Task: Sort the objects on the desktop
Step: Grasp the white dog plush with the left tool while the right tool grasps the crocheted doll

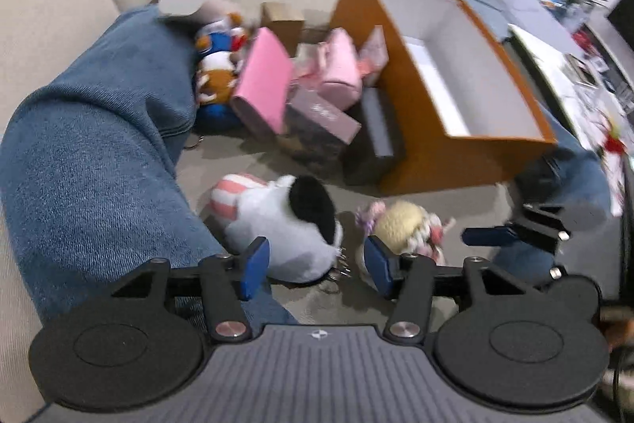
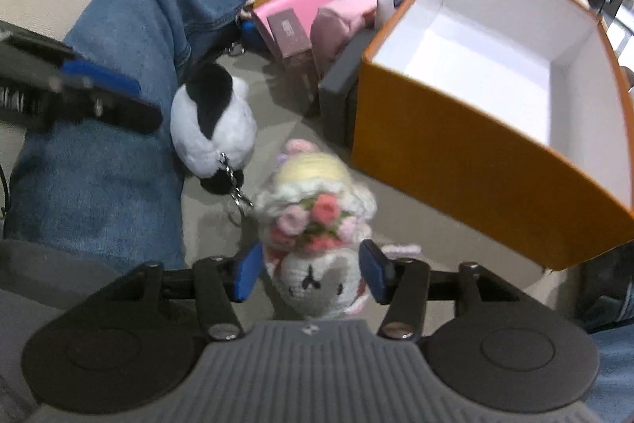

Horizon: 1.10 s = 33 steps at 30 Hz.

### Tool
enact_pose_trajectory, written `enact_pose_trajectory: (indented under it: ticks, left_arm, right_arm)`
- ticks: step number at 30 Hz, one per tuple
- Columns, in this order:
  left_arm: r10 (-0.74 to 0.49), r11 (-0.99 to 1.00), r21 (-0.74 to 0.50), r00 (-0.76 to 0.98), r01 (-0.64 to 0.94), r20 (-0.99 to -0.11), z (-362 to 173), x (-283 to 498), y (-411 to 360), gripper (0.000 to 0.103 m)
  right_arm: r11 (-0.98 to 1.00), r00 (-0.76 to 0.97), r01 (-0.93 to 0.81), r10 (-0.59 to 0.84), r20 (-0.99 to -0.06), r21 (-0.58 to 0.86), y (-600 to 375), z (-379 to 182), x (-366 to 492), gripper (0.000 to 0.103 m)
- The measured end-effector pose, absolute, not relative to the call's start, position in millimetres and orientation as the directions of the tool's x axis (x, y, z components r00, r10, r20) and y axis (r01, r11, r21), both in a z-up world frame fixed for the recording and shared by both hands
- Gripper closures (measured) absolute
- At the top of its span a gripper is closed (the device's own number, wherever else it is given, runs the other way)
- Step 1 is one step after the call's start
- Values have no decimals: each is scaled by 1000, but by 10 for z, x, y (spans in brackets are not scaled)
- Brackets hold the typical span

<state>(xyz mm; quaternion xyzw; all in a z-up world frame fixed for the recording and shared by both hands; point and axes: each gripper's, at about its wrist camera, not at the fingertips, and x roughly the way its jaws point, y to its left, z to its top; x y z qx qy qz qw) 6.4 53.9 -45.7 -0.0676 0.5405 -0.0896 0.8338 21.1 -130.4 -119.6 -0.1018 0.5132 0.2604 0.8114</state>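
A white plush with a black patch and a key chain (image 1: 293,229) lies on the beige cushion. My left gripper (image 1: 317,264) hovers just over its near end, jaws open; the left pad (image 1: 253,264) is at the plush's edge and the right pad is apart from it. Beside it lies a crochet doll with a yellow hat and pink flowers (image 2: 313,221). Its white face sits between the fingers of my right gripper (image 2: 311,274), whose pads stand at its sides without squeezing. An empty orange box with a white inside (image 2: 436,153) (image 1: 428,153) stands to the right.
A person's leg in blue jeans (image 1: 99,145) lies along the left. Behind the toys is a pile: pink boxes (image 1: 265,78), a pink pouch (image 1: 340,70), a grey box (image 1: 376,130) and more plush toys (image 1: 218,66). My right gripper's blue finger (image 1: 491,237) shows at the right.
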Motion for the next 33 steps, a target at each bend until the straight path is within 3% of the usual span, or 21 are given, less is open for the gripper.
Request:
enact_pose_trajectory:
  ticks: [5, 10, 17, 19, 24, 29, 33]
  left_arm:
    - [-186, 982, -187, 346, 30, -920, -600, 274, 435, 35]
    - [-133, 984, -160, 277, -76, -952, -805, 443, 425, 33]
    - [-87, 981, -125, 238, -149, -967, -978, 588, 453, 24]
    - [-86, 981, -124, 237, -148, -968, -1002, 594, 465, 24]
    - [-102, 983, -139, 275, -120, -956, -981, 508, 485, 38]
    - [-126, 982, -165, 334, -92, -934, -908, 338, 521, 47]
    - [-183, 976, -215, 383, -42, -905, -753, 182, 464, 48]
  right_arm:
    - [825, 315, -558, 313, -896, 92, -1287, -1257, 328, 39]
    - [815, 240, -556, 342, -909, 160, -1265, -1356, 459, 36]
    - [788, 148, -561, 397, -906, 254, -1184, -1550, 573, 35]
    - [781, 128, -558, 414, -901, 279, -1163, -1606, 585, 42]
    - [775, 110, -548, 440, -891, 315, -1204, -1623, 535, 59]
    - [805, 156, -519, 421, -894, 289, -1370, -1509, 412, 61]
    - [834, 196, -477, 407, -892, 276, -1523, -1390, 322, 61]
